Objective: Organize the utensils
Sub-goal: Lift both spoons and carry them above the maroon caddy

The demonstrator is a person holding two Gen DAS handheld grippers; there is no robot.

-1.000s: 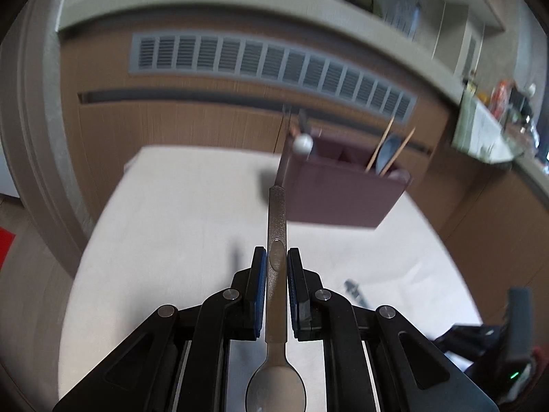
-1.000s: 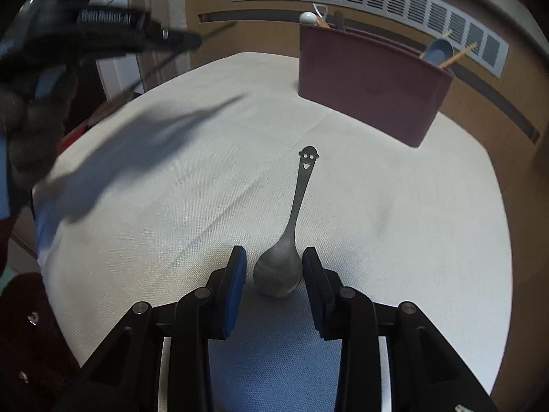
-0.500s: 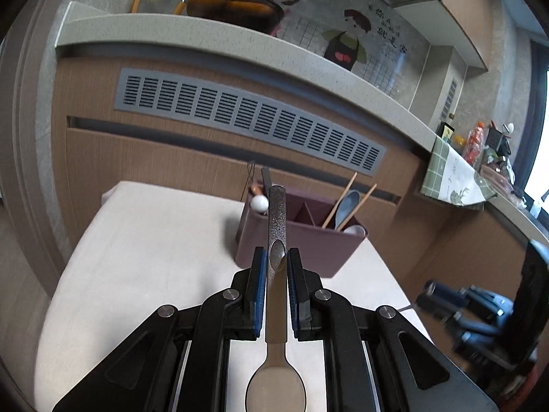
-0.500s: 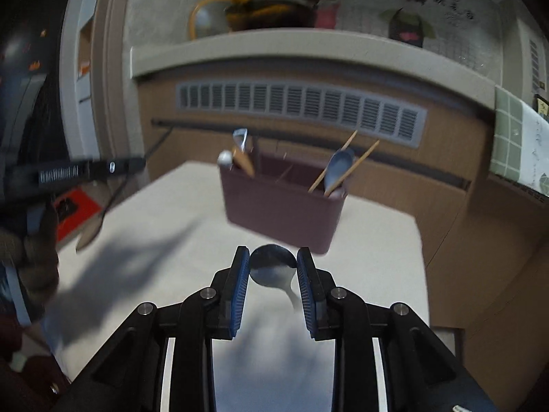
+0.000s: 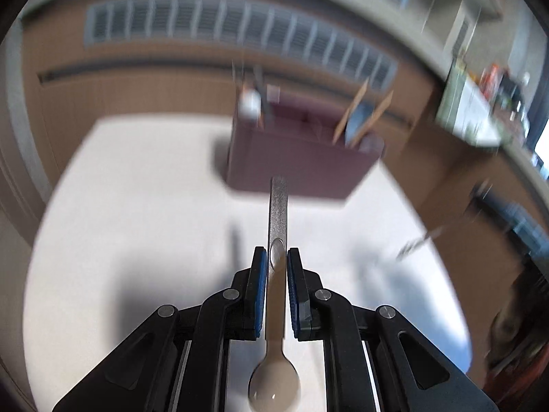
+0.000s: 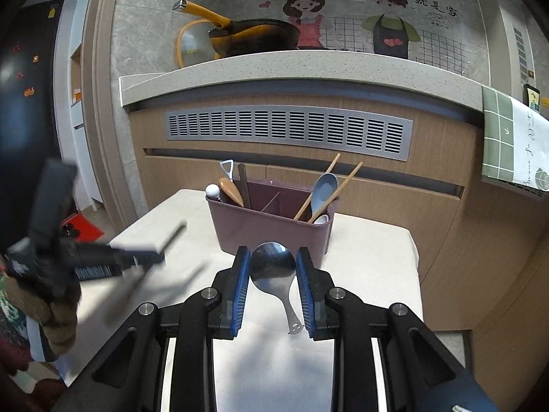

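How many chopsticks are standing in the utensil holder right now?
2. Both chopsticks lean in the right compartment of the holder, beside the blue spoon. Others lying lower inside could be hidden.

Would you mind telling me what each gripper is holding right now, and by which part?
The left gripper clamps a beige spoon by its handle. The right gripper, whose jaws have just been closing, holds a metal spoon by its bowl.
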